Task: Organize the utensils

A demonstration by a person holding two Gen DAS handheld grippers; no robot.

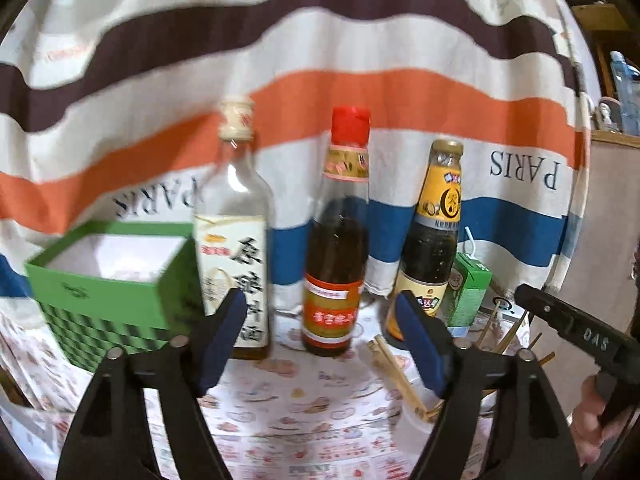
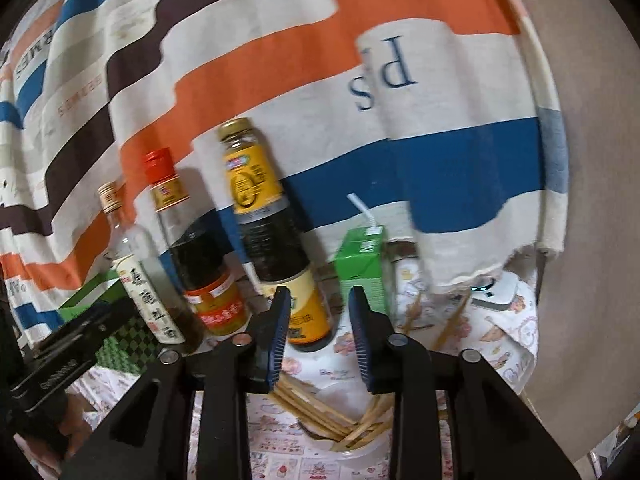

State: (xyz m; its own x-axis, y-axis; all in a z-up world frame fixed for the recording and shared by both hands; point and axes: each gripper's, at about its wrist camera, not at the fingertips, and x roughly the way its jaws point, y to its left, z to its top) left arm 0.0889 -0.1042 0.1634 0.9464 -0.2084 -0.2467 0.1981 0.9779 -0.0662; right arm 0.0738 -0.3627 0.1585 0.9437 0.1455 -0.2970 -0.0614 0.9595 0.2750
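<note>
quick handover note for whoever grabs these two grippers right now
Left gripper: open, holding nothing, facing the three sauce bottles.
Right gripper: open, holding nothing, above the chopsticks.
Chopsticks: a bundle lies with its ends in a white cup; a few loose sticks lie on the table by the green carton.
Green box: at the left, apparently holding no utensils.
Done: most sticks gathered.
Left: collect the loose sticks.

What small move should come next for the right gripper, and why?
Probably lower the right gripper onto one of the loose chopsticks beside the green carton. Its jaws are open and empty, several chopsticks already sit in the white cup, and others lie on the table.
</note>
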